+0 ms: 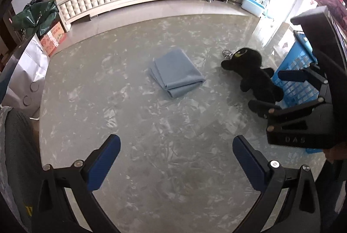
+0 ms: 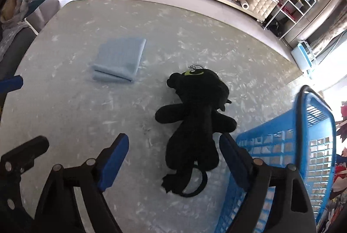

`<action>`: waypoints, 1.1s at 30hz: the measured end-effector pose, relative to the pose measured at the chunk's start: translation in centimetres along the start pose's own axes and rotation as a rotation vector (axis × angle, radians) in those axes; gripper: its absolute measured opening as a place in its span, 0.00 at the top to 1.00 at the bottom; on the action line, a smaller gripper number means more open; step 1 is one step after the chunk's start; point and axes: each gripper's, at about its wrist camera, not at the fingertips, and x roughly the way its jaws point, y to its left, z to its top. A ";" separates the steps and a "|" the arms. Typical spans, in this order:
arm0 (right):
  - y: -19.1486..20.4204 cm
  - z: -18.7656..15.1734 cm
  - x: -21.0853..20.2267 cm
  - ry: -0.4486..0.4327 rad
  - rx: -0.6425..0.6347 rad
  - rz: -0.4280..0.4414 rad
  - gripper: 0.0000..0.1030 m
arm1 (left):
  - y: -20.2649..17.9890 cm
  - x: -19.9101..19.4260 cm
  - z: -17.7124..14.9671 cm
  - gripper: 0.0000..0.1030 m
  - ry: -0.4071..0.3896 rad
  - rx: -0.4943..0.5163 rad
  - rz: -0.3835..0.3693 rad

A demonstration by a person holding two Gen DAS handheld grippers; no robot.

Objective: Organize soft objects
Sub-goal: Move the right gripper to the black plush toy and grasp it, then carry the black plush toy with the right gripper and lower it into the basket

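Both tools are released. Your right gripper [image 2: 173, 152] hangs with its jaws spread wide and nothing between the pads; your left gripper [image 1: 176, 157] is likewise spread and empty over bare table [image 1: 151, 178].

The black plush toy [image 2: 195, 120] lies flat on the table directly ahead of your right gripper, its lower body already between the lines of the two fingers. Its long axis runs away from you, head far, tail near (the thin tail curls toward the camera). The blue basket [image 2: 303, 146] stands just beside the toy on the right, close against the right-hand finger. Treat the right hand as the nearer one for the toy; a grasp across the narrow torso looks the likeliest fit.

The folded grey-blue cloth [image 1: 176, 73] lies flat near mid-table, ahead of your left gripper and well apart from it.

Limits of view: the basket's interior is not visible, so its contents cannot be judged. A small metal ring at the toy's head is hard to make out. The basket is partly covered by the right gripper in the left wrist view.
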 end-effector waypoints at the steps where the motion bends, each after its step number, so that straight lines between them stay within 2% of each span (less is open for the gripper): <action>1: -0.1 0.1 0.4 0.007 0.005 0.004 0.20 | 0.1 0.3 0.1 0.00 0.005 0.001 0.004; 4: -0.4 0.3 1.4 0.018 0.010 -0.011 0.20 | 0.5 0.8 0.3 0.00 0.009 -0.010 -0.002; 6: -0.9 0.6 2.2 0.032 0.024 -0.014 0.30 | 0.5 1.2 0.3 0.00 0.013 -0.017 -0.011; 10: -2.0 1.0 3.8 0.074 0.072 0.003 0.35 | 0.0 1.4 0.1 0.00 0.009 0.007 -0.001; 15: -2.5 0.8 4.7 0.097 0.085 0.010 0.53 | -0.3 1.3 0.2 0.00 0.005 0.010 -0.006; 24: -2.3 0.3 3.7 0.050 0.099 0.037 0.60 | -0.5 1.0 0.2 0.00 -0.009 0.001 -0.008; 33: 0.1 -1.6 -1.2 -0.007 0.053 0.107 0.60 | -0.4 -0.6 -0.6 0.00 -0.015 -0.021 0.000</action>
